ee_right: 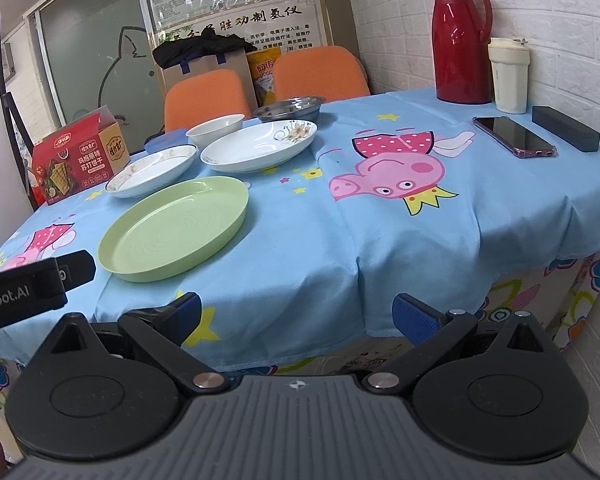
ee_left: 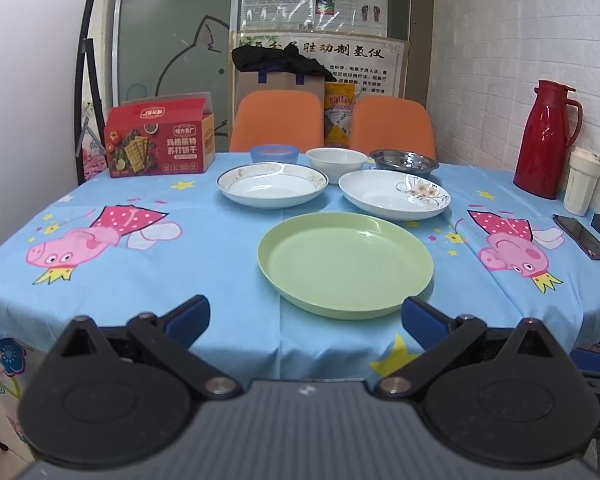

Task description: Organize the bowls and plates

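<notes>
**Table stock: three plates, three bowls, none gathered**

Blue cartoon tablecloth carries the lot, spread loose.

- Green plate: largest, nearest you, flat on the cloth. It lies just ahead of the left gripper, whose fingers stand wide apart and empty, the near rim sitting between them. Seen from the right gripper, likewise apart and empty at the table edge, this plate lies ahead and to the left.
- Gold-rimmed plate and floral plate: side by side behind it, apart from one another.
- Steel bowl, white bowl, blue bowl: back row, near the orange chairs.

Handling: you likely want the green plate as the base. Pinch each smaller plate at its near rim, keep it level, and lower it centred; nest bowls separately, smallest last.
</notes>
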Available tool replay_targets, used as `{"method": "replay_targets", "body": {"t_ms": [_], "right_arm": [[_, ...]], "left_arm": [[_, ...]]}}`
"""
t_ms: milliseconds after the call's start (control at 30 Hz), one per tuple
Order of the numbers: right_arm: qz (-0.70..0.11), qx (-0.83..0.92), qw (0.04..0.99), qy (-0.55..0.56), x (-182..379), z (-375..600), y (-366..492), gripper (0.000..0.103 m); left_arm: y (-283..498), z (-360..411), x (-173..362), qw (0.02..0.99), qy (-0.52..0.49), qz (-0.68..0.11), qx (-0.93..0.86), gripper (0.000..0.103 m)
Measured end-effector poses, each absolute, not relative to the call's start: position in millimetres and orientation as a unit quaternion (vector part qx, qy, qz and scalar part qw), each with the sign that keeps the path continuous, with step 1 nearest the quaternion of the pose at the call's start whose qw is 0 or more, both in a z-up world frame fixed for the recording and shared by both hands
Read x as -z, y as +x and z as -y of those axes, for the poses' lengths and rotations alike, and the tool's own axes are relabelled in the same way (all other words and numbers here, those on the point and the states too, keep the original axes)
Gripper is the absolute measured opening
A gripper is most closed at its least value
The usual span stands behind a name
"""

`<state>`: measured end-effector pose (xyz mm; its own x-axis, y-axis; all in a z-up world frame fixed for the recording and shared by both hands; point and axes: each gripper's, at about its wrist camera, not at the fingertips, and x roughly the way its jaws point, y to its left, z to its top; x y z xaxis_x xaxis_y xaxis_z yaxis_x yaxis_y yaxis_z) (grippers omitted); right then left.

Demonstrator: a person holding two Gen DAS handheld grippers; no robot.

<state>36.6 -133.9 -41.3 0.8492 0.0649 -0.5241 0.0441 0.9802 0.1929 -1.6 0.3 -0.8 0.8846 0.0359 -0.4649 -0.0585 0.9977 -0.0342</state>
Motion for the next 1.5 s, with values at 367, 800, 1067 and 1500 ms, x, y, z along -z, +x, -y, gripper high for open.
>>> {"method": "replay_targets", "body": {"t_ms": [367,800,1067,1500], "right_arm": [[-0.276,-0.007,0.956,0.1,41.9,133.3,37.0,0.103],[-0.279,-0.009,0.955,0.099,42.5,132.2,38.2,0.103],[-0.285,-0.012,0.953,0.099,44.5,131.3,39.8,0.103],[-0.294,-0.016,0.951,0.099,48.8,128.8,41.4,0.103]], "left_arm": [[-3.7,3.3,-1.3,0.972,-0.016,-0.232,-0.019,0.101],[-5.9,6.2,-4.0,0.974,-0.009,-0.226,-0.007,0.101],[-3.6,5.3,-2.5,0.973,-0.007,-0.228,-0.021,0.101],[-1.7,2.5,1.8,0.972,0.0,-0.231,-0.037,0.101]]}}
